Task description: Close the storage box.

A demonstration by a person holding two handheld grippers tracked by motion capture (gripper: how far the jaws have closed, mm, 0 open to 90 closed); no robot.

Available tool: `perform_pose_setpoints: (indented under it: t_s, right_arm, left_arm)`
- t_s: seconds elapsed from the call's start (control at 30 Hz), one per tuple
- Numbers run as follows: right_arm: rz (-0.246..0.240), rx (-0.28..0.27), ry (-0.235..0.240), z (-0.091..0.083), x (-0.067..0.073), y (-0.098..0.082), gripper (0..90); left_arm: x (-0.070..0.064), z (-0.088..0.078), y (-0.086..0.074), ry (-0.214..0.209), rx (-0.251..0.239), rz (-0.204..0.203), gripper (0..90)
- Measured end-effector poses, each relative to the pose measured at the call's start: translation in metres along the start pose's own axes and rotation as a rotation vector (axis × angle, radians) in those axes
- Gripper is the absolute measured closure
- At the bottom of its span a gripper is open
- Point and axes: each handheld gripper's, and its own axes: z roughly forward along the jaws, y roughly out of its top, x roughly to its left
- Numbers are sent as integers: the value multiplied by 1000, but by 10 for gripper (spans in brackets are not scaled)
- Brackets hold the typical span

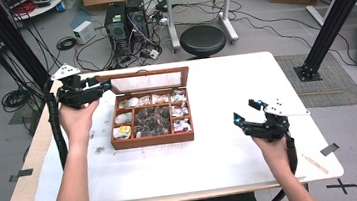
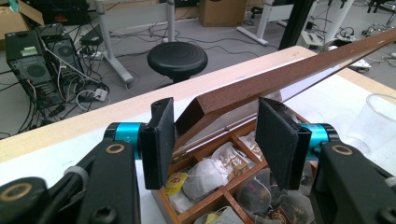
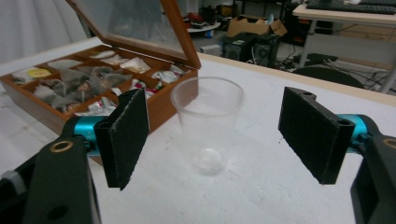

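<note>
A wooden tea box (image 1: 153, 139) stands open on the white-covered table, its compartments filled with tea bags (image 1: 152, 121). Its glass-paned lid (image 1: 149, 81) is tilted up at the back. My left gripper (image 1: 104, 85) is at the lid's left top corner. In the left gripper view that corner of the lid (image 2: 243, 93) lies between the pads of the left gripper (image 2: 215, 140), with a thin gap at the left pad, so it is open. My right gripper (image 1: 244, 112) hovers right of the box, open wide. A clear plastic cup (image 3: 208, 112) stands upright just ahead between the spread jaws of the right gripper (image 3: 219, 135).
A black stool (image 1: 203, 40), computer towers (image 1: 125, 20) and loose cables sit on the floor beyond the table's far edge. A black frame post (image 1: 338, 13) rises at the right. A thin wooden stick (image 1: 315, 163) and a piece of black tape (image 1: 329, 149) lie near the table's right front corner.
</note>
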Motion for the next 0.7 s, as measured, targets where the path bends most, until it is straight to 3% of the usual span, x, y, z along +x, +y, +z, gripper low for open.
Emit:
perform_pose_setpoints:
  t_s: [0.4, 0.43, 0.5, 0.7]
  right_arm:
    - [-66, 11, 137, 25, 37, 27, 381]
    - [-78, 20, 161, 35, 47, 30, 403]
    - [-80, 23, 169, 38, 50, 31, 405]
    - [-78, 71, 242, 72, 73, 36, 435]
  left_arm:
    - [0, 1, 1, -1, -1, 2, 462]
    - [-1, 1, 1, 0, 0, 2, 462]
    - [0, 1, 1, -1, 1, 3, 462]
    - [-1, 1, 1, 2, 2, 3, 460]
